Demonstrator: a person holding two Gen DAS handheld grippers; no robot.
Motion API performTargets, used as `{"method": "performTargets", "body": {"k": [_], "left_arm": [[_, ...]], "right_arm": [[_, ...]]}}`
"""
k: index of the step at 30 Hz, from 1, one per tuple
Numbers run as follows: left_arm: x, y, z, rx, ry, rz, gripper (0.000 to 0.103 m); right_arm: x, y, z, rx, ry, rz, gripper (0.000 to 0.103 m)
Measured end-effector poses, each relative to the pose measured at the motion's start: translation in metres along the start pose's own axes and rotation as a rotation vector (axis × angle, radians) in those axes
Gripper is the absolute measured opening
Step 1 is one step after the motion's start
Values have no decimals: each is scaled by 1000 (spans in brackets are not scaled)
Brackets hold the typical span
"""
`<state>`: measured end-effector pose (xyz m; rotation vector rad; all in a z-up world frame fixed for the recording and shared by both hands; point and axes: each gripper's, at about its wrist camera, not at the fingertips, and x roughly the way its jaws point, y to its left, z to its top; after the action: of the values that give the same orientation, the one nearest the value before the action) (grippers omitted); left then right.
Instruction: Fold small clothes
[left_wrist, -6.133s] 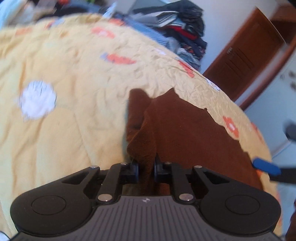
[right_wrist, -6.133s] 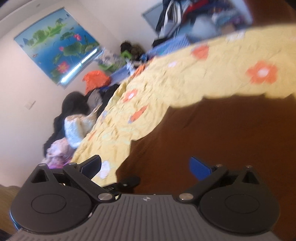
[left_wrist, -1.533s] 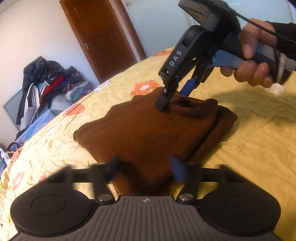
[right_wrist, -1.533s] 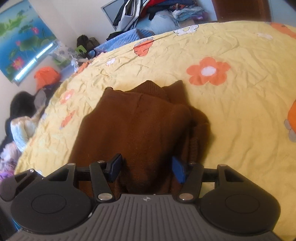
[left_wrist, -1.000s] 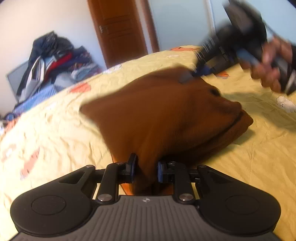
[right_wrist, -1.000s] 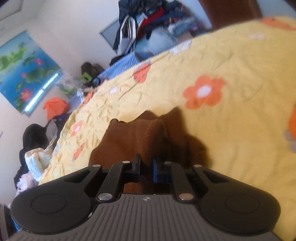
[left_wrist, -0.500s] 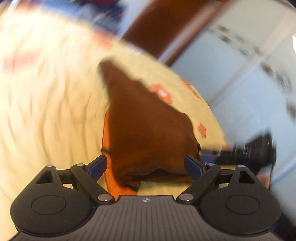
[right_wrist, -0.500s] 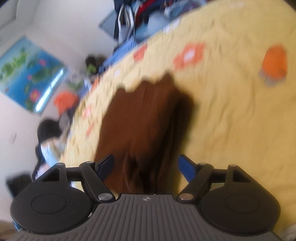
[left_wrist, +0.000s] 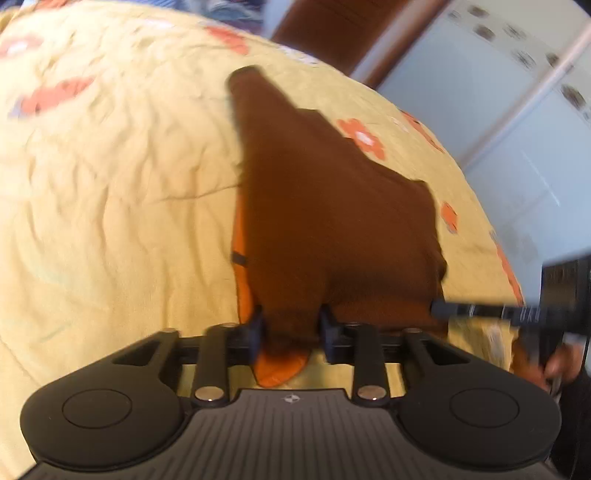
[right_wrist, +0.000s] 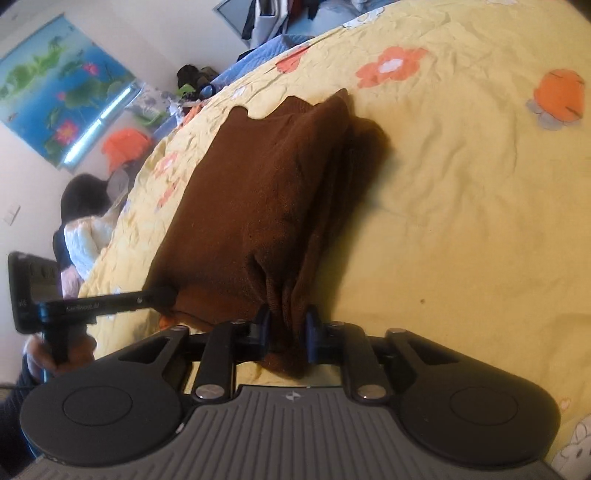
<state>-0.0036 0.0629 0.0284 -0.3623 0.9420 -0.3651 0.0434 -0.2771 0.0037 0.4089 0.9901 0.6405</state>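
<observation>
the brown garment (right_wrist: 258, 199) is lying folded on the yellow flowered bedspread (right_wrist: 461, 221), with several layers stacked and its long side running away from the cameras toward the far part of the bed. in the left wrist view the same garment (left_wrist: 332, 221) is showing as a wide near end narrowing to a far corner, and an orange patch (left_wrist: 280, 363) is peeking out from under its near left edge; whether that is a lining or a print on the bedspread cannot be told.

the right gripper (right_wrist: 287, 334) is pinching a bunched fold at the near right corner of the garment, its two fingers pressing in on the cloth from both sides. the left gripper (left_wrist: 291, 332) is clamping the near edge of the garment in the same way, cloth filling the narrow gap between its fingers. in the right wrist view the left gripper (right_wrist: 159, 295) is reaching in from the left with its tip at the garment's near left corner, and the person's left hand (right_wrist: 55, 350) is gripping its handle. in the left wrist view the right gripper (left_wrist: 443, 309) is coming in from the right edge, its tip touching the garment's near right corner.

beyond the bed, a pile of clothes (right_wrist: 280, 18) is sitting against the far wall, a lotus picture (right_wrist: 62, 96) is hanging on the left wall, and a brown door (left_wrist: 332, 33) is standing behind the bed.
</observation>
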Motion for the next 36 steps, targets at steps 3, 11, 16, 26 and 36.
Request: {"method": "performTargets", "body": {"k": [3, 11, 16, 26, 36], "left_arm": [[-29, -22, -9, 160, -106, 89, 34], [24, -84, 8, 371, -135, 99, 75], [52, -88, -4, 464, -126, 150, 83], [65, -98, -22, 503, -192, 170, 94], [63, -96, -31, 523, -230, 170, 94]], "right_arm": [[-26, 10, 15, -19, -136, -74, 56], [26, 66, 90, -144, -203, -11, 66], [92, 41, 91, -259, -162, -175, 62], [102, 114, 151, -233, -105, 33, 68], [196, 71, 165, -38, -68, 81, 43]]}}
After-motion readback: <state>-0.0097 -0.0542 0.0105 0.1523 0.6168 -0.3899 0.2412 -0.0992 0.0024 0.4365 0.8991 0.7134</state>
